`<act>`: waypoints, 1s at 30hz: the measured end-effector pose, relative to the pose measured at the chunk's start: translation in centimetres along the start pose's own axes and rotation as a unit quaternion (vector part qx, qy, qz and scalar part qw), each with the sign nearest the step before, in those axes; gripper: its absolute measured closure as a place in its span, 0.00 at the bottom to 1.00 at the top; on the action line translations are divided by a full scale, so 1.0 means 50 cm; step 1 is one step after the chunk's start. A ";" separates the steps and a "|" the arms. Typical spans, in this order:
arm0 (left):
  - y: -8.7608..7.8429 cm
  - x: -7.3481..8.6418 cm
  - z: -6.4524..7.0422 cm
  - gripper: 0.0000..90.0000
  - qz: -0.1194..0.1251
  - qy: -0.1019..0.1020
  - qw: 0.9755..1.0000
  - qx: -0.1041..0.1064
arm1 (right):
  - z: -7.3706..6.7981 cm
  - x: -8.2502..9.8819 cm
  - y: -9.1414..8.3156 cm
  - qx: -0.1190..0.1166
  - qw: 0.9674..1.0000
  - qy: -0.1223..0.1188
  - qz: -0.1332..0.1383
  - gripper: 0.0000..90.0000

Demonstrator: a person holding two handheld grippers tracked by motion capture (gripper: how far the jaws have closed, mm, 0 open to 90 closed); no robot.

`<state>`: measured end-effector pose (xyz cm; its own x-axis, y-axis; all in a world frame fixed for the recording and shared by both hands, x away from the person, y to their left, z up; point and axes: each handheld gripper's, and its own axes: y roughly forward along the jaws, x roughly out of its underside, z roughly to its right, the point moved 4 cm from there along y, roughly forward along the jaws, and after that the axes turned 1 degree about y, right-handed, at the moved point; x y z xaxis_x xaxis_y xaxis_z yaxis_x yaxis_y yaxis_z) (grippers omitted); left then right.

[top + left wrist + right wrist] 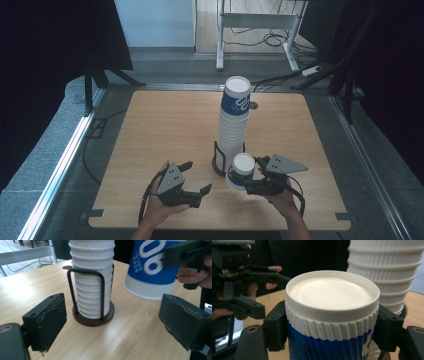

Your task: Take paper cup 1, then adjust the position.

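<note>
Two black hand-held grippers are seen at the bottom of the high view. The left gripper (196,177) carries a grey plate with small dark screw holes, and a black cable loops at its left. The right gripper (248,175) is topped by a grey three-cornered plate, with a black cable curving at its right. In the left gripper view, worn black pads (51,321) with cracked, peeling edges are shown.

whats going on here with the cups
A person works two handheld grippers at a table. The right gripper is shut on one upside-down blue-and-white cup, beside a tall cup stack in a wire holder. The left gripper hangs open near the holder, holding nothing.
</note>
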<state>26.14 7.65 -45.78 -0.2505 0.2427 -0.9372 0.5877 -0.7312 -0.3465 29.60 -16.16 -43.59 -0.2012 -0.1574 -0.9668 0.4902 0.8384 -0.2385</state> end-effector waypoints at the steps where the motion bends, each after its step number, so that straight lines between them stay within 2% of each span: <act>1: 0.000 0.000 0.000 0.09 0.000 0.000 1.000 0.000 | -0.003 0.004 0.004 -0.005 1.000 0.004 0.000 0.30; 8: 0.015 0.016 0.010 0.09 -0.014 0.000 1.000 0.010 | -0.022 0.034 0.039 -0.017 1.000 0.000 -0.025 0.29; 11: 0.020 0.019 0.015 0.09 -0.019 0.003 1.000 0.014 | -0.027 0.042 0.049 -0.024 0.999 0.007 -0.025 0.29; 20: 0.034 0.024 0.036 0.09 -0.030 0.017 0.999 0.024 | -0.023 0.045 0.056 -0.018 1.000 0.018 -0.014 0.29; 30: 0.063 0.034 0.055 0.08 -0.040 0.016 0.999 0.028 | -0.028 0.047 0.064 -0.016 1.000 0.018 -0.011 0.29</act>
<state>25.46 4.04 -48.36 -0.2703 0.3216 -0.9075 0.5219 -0.7431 -0.4188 29.50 -13.13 -46.49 -0.2433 -0.1575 -0.9571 0.4574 0.8515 -0.2564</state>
